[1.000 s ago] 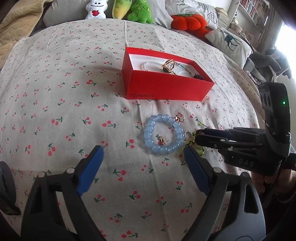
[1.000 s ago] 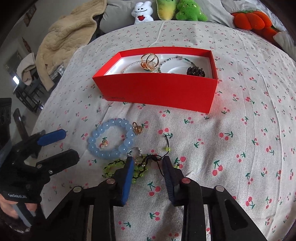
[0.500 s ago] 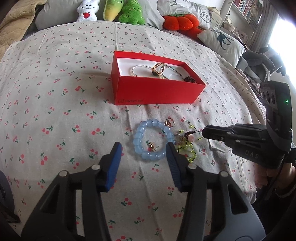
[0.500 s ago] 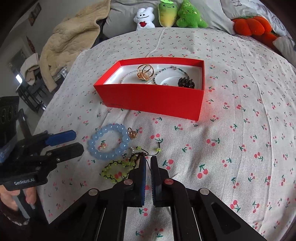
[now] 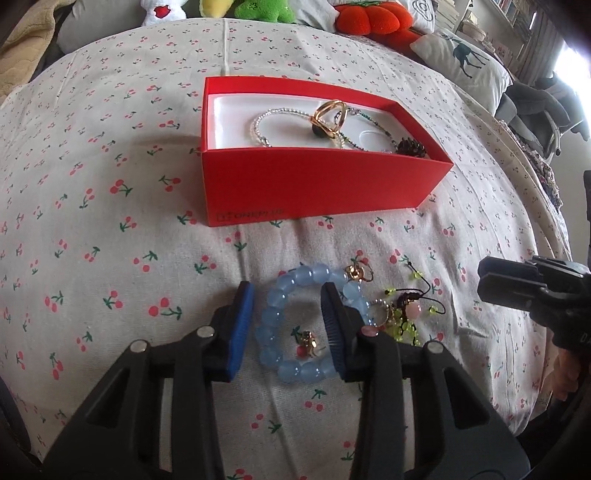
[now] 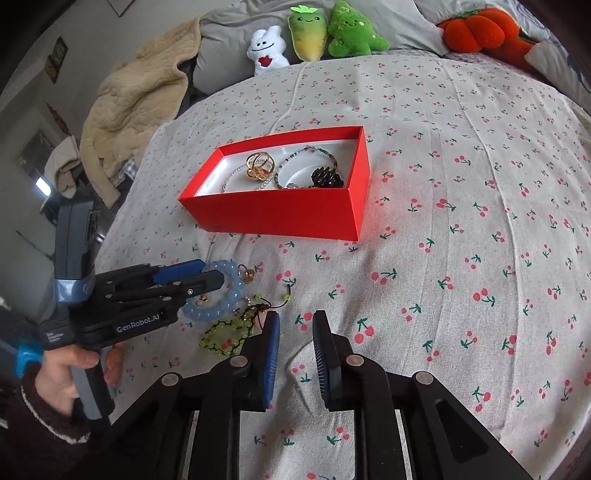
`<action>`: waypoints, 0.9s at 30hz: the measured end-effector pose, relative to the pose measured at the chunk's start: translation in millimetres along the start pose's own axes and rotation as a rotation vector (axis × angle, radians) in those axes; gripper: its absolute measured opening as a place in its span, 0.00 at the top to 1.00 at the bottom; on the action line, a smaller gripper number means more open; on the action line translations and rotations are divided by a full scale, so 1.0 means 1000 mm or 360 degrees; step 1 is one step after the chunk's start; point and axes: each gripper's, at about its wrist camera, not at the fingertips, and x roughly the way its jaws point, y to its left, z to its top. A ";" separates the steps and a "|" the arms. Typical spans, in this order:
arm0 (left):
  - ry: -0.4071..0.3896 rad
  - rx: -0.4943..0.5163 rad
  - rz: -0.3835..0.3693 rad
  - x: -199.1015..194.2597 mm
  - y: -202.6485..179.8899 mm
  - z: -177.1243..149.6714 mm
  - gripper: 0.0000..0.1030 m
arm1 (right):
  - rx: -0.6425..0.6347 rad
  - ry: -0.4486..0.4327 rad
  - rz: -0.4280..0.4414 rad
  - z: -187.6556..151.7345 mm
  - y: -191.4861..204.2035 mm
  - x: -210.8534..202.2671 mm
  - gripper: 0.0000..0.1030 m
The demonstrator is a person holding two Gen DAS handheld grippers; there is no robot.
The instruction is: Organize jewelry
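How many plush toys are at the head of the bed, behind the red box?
4 clearly: a white plush, a yellow-green plush, a green plush, all side by side, and an orange pumpkin plush further right. More may be hidden beyond the picture edge.

Bed [image 6: 461,155]: covered with a pale sheet printed in small red cherries; lightly creased.

Lying directly on it:
- Red box [image 5: 314,184], open-topped, white-lined, near the middle; holds jewelry.
- Blue bead bracelet [image 5: 273,321], flat on the sheet in front of the box.
- Small gold ring [image 5: 356,272], touching the bracelet's far edge.
- Small gold piece [image 5: 308,341], inside the bracelet's loop.
- Yellow-green beaded cord bracelet [image 6: 225,334], just beside the blue one.
- Plush toys [image 6: 314,40] and orange cushion [image 6: 476,29] along the far edge.
- Beige blanket [image 6: 129,107], heaped at the far left corner.
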 end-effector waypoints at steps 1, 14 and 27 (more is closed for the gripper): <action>-0.0005 0.0022 0.0039 0.000 -0.002 0.000 0.71 | 0.0009 -0.0005 0.0010 0.000 0.000 0.001 0.45; -0.0134 -0.0133 -0.0071 -0.035 0.018 -0.009 0.87 | -0.0057 0.0080 -0.0078 0.002 0.023 0.044 0.28; -0.0170 -0.0222 -0.0150 -0.045 0.022 -0.011 0.87 | -0.0028 0.0076 -0.0120 0.008 0.023 0.057 0.90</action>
